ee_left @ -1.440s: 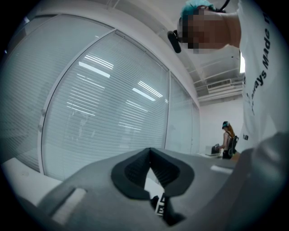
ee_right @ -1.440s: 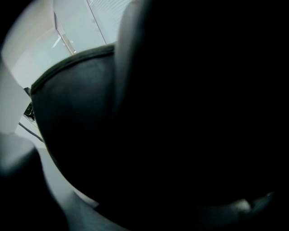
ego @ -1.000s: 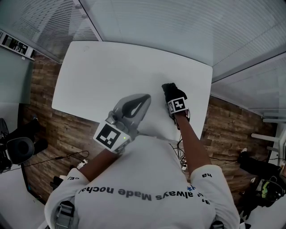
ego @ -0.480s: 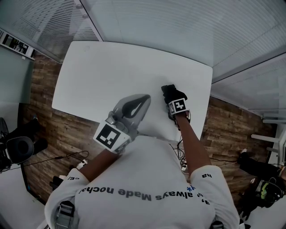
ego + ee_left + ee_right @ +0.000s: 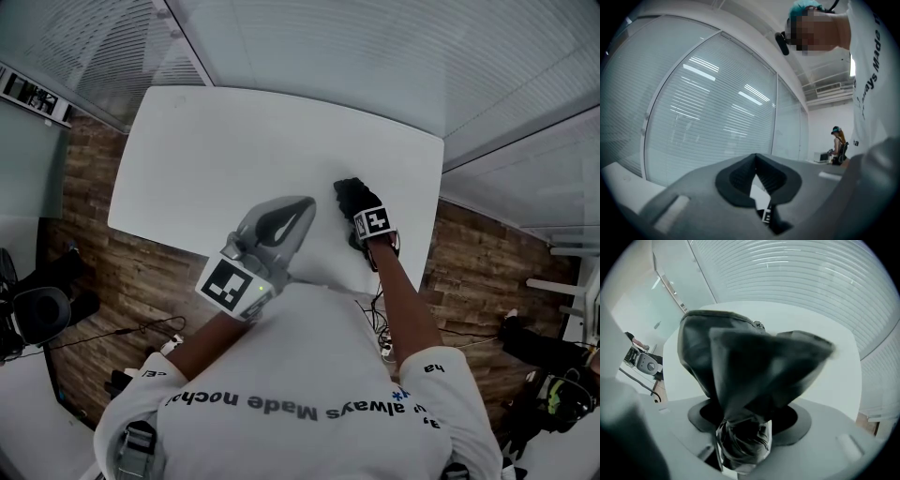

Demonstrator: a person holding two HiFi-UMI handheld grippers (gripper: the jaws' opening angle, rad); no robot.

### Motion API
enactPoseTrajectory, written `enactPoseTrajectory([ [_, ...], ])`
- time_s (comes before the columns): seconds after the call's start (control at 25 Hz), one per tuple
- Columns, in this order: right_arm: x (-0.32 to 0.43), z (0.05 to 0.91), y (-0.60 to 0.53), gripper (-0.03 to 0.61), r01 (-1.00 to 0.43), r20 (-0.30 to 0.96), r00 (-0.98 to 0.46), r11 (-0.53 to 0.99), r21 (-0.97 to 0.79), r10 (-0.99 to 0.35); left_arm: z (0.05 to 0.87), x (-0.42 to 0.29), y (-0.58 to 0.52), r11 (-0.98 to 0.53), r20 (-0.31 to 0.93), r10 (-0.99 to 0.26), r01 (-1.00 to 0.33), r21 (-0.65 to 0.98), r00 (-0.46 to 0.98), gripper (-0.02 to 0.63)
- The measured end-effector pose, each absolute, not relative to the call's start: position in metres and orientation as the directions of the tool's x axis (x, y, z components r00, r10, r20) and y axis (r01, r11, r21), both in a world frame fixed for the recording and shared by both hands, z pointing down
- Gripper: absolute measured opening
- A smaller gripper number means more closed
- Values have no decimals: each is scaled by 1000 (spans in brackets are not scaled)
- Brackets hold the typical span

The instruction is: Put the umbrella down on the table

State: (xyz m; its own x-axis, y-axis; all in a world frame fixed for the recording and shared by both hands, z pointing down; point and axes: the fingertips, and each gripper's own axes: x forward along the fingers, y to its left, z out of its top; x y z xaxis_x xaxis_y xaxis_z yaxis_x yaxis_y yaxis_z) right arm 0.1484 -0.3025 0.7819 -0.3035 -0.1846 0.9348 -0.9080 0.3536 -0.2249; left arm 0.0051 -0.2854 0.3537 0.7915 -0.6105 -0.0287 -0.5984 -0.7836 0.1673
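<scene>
White table [image 5: 216, 150], glass walls. Near its right edge the right gripper [image 5: 745, 427] is pointing down, jaws just opening, a black umbrella [image 5: 754, 362] loose between them. So close to the edge, it is risking rolling off. Left gripper [image 5: 756, 157] is idling closed, empty.

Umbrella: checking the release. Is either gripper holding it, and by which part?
Seemingly not gripped: the umbrella's bunched end lies between the right gripper's jaws, which have just been opening and stand clear of it. The left gripper is empty.

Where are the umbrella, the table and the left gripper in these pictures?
umbrella [image 5: 740, 362]: right gripper view, on its black folded fabric.
table [image 5: 234, 141]: head view, on its bare white top.
left gripper [image 5: 307, 202]: head view, at its grey tips.
</scene>
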Motion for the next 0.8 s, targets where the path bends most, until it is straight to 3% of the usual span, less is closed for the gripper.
enactPoseTrajectory([
  [0.48,156,703,-296,224,-895,851,-371,388,-220,-371,354,8,-281,-789,-30,-602,-589,175,798,3],
  [0.8,146,596,-295,193,-882,665,-437,433,-185,-606,352,13,-277,-801,-34,-586,-573,175,809,3],
])
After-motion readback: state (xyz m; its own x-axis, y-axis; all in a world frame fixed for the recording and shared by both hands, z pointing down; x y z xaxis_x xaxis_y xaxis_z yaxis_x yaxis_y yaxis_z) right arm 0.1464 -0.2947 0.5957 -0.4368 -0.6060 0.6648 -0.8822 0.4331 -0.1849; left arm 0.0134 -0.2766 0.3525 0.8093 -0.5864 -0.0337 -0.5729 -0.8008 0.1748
